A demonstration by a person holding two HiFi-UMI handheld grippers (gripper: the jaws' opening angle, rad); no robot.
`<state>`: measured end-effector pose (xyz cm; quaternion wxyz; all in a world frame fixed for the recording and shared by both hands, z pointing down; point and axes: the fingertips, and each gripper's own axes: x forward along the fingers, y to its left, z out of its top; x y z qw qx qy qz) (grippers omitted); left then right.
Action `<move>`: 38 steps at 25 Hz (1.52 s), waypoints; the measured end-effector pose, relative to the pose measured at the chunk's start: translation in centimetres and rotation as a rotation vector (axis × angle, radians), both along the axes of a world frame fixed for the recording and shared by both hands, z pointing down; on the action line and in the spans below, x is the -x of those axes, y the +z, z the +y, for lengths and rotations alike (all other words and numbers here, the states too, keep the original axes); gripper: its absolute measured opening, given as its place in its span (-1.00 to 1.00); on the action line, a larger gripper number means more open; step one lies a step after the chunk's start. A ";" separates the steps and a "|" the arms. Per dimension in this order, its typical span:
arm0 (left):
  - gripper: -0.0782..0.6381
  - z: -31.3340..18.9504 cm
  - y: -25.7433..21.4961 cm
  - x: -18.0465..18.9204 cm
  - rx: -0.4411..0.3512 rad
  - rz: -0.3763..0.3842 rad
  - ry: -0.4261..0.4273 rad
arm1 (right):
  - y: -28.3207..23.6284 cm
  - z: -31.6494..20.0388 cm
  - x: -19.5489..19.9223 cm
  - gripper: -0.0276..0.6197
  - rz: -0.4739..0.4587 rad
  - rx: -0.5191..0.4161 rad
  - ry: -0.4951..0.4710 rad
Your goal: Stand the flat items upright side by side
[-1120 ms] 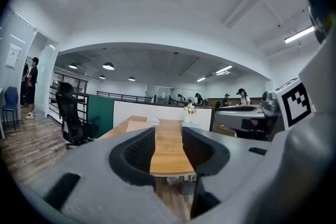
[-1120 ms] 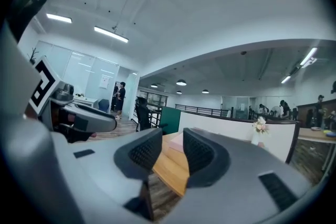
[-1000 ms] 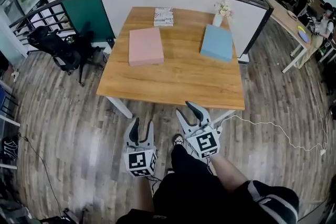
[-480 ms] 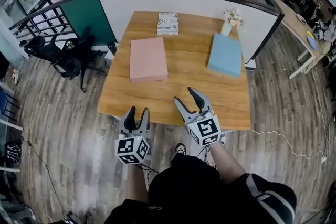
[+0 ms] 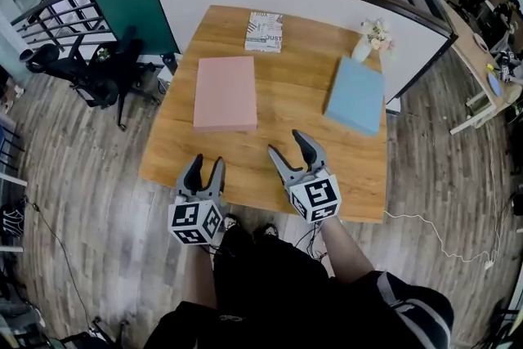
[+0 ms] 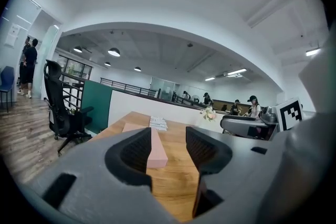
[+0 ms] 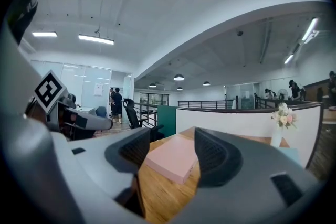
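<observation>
- The left tool is spread and empty. The right tool is opening, and it pinches nothing either (the pink shape in each gap lies farther off on the tabletop).
- Both tools hover over the near edge. The pink book lies flat left of centre, the blue book flat at the right, and the patterned book flat at the far edge, all well apart. Nothing is upright yet.
- Likely trouble: a jaw pushed at a flat book's edge may slide the book away instead of getting under it.
- A book stood up alone could topple, since nothing is beside it to lean on.
- The vase stands just beside the blue book's far corner, so lifting that end carelessly could knock it over.
- Hard to tell: whether these are books or closed boxes, and how stiff they are.
- The print on the patterned book is too small to read.
- The tools cover part of the near edge.
</observation>
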<state>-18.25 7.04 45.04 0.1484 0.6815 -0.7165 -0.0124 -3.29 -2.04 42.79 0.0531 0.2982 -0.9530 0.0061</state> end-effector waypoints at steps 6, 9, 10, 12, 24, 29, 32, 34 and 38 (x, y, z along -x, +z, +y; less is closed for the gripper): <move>-0.19 -5.6 1.2 2.2 0.020 0.014 0.032 | 0.9 -5.2 1.0 -0.06 0.022 0.009 0.033; -0.19 -9.5 1.1 3.5 0.014 0.013 0.059 | 0.8 -8.5 2.2 -0.05 0.027 0.022 0.063; -0.19 -10.9 0.8 4.0 0.010 0.015 0.069 | 0.7 -9.5 2.9 -0.05 0.030 0.031 0.067; -0.19 -13.3 0.1 5.0 -0.002 0.012 0.094 | 0.3 -11.3 4.4 -0.04 0.029 0.040 0.067; -0.19 -21.3 5.3 12.5 0.126 0.097 0.164 | 5.0 -19.1 10.4 -0.01 0.144 0.182 0.134; -0.19 -22.3 9.0 13.8 0.212 0.120 0.213 | 9.1 -19.4 12.2 0.00 0.232 0.258 0.131; -0.19 -23.8 10.8 15.1 0.247 0.114 0.226 | 10.8 -20.7 13.7 0.00 0.275 0.271 0.126; -0.18 -24.5 11.9 15.9 0.269 0.114 0.235 | 11.9 -21.2 14.5 0.00 0.293 0.289 0.127; -0.18 -24.7 15.2 16.8 0.345 0.048 0.280 | 14.8 -21.3 15.5 -0.04 0.323 0.356 0.131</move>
